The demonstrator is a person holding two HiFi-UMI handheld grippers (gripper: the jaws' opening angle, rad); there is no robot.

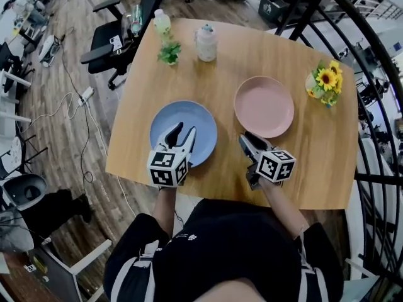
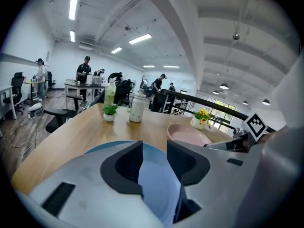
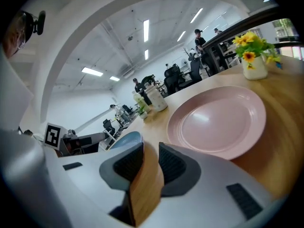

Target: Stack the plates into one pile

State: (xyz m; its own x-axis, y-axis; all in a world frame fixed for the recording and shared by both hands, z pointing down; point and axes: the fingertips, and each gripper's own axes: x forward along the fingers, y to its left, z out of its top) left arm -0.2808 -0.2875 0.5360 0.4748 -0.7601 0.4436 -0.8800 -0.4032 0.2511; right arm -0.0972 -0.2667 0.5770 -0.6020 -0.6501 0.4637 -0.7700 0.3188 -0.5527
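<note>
Jaws of left gripper (image 1: 184, 129) spread, empty, above near rim of round light-blue plate (image 1: 203, 121); right gripper (image 1: 248, 139), just right of that plate, likewise spread on nothing. Farther right of that plate lies round pink plate (image 1: 264, 106), apart. Judged: no stacking done; one transfer remains.

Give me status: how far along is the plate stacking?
Done: nothing; blue plate and pink plate lie apart on the table. In hand: left gripper open over the blue plate, right gripper open beside the pink one, both empty. Left: lift one plate onto the other.
</note>
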